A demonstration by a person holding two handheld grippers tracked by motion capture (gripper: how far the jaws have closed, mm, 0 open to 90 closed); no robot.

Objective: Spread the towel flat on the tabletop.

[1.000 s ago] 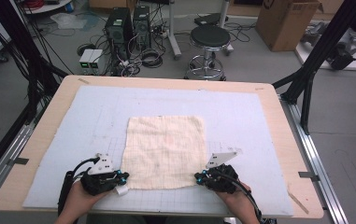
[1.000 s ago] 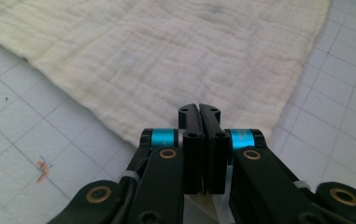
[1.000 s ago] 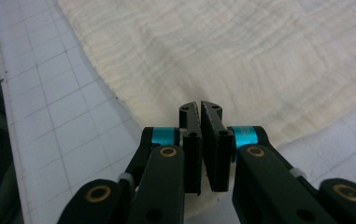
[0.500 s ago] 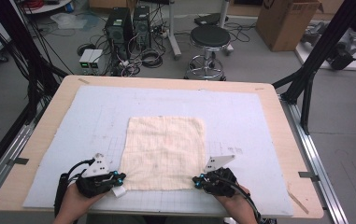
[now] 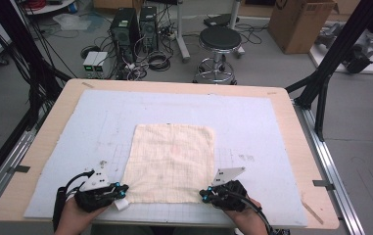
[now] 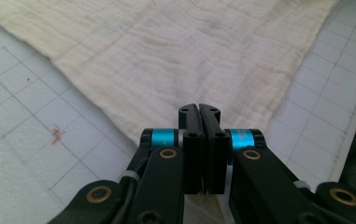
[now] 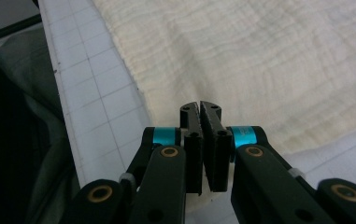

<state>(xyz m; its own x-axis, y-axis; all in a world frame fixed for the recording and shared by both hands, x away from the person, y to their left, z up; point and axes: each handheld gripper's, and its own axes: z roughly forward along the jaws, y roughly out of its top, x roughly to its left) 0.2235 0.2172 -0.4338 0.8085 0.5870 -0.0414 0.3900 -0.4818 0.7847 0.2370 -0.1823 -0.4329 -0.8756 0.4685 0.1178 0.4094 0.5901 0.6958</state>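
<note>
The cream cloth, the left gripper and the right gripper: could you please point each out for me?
cream cloth [image 5: 172, 159], high view, middle of the fabric.
left gripper [image 6: 198, 108], left gripper view, tips of its shut fingers.
right gripper [image 7: 199, 105], right gripper view, tips of its shut fingers.

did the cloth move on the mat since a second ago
No. The cloth lies on the same spot of the gridded mat, its far edge on the same line; both tongs sit shut at its near corners.

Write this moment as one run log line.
left gripper: shut on cloth corner | right gripper: shut on cloth corner | cloth: flat
</note>
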